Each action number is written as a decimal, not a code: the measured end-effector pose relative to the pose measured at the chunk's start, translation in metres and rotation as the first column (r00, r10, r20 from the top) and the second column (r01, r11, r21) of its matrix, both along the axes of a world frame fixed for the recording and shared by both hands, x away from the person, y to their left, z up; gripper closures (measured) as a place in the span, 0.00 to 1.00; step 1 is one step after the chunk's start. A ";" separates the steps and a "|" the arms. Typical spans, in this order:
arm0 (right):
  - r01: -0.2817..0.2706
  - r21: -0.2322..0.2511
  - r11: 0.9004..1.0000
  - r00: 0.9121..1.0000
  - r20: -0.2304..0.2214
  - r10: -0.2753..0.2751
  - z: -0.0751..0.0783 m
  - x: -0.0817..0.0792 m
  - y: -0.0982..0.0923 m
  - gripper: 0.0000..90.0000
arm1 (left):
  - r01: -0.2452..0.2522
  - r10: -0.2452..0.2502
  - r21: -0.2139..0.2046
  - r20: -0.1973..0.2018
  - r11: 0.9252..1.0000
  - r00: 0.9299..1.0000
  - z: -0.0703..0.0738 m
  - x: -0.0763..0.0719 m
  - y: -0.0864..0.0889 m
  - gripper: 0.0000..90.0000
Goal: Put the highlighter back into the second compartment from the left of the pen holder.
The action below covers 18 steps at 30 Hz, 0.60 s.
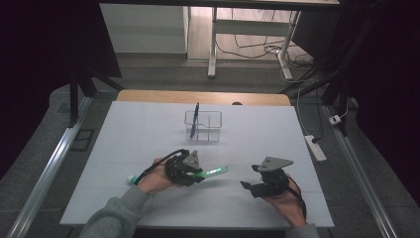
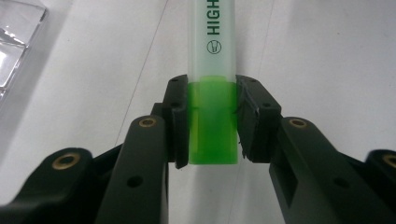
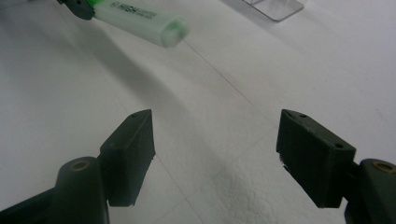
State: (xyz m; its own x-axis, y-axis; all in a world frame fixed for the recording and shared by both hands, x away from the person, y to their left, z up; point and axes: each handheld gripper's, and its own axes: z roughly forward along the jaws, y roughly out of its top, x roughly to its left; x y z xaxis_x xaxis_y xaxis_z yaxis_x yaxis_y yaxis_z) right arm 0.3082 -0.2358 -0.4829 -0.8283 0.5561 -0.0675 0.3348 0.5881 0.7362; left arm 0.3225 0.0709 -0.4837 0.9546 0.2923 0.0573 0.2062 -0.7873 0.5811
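Observation:
My left gripper [image 1: 196, 174] [image 2: 212, 100] is shut on the green end of a highlighter [image 1: 214, 172] [image 2: 215, 37]. The pen's pale translucent body points away from the jaws toward the right, just above the white table [image 1: 138, 134]. The same highlighter [image 3: 140, 21] sits at the top left of the right gripper view. My right gripper [image 1: 246, 187] [image 3: 215, 140] hovers to the right of it with its jaws wide apart and nothing between them.
A clear plastic organiser box [image 1: 203, 126] [image 3: 275, 7] stands at the table's middle back with a dark pen [image 1: 196, 117] upright in it. A small white and teal piece [image 1: 131, 178] lies by the left hand. A power strip [image 1: 315, 148] lies on the floor to the right.

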 end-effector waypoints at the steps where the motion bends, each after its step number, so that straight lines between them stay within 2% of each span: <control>1: -0.006 -0.004 1.000 1.000 0.001 0.006 0.000 0.000 0.002 0.31 | 0.000 0.000 -0.001 0.000 1.000 1.000 0.000 0.000 -0.001 0.74; 12: -0.067 -0.043 0.997 0.998 0.014 0.067 0.003 0.002 0.027 0.30 | 0.042 -0.042 0.036 -0.002 0.999 0.999 -0.007 -0.004 -0.016 0.74; 18: -0.113 -0.065 0.991 0.994 -0.001 0.113 0.004 0.003 0.041 0.30 | 0.053 -0.053 0.042 -0.010 0.998 0.999 -0.010 -0.004 -0.021 0.74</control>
State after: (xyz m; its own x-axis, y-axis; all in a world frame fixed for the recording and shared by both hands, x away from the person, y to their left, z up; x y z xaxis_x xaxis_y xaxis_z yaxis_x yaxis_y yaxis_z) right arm 0.3107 -0.1951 -0.4790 -0.8855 0.4532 -0.1027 0.2616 0.6689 0.6958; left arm 0.3181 0.0496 -0.4933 0.9692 0.2389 0.0598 0.1688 -0.8212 0.5452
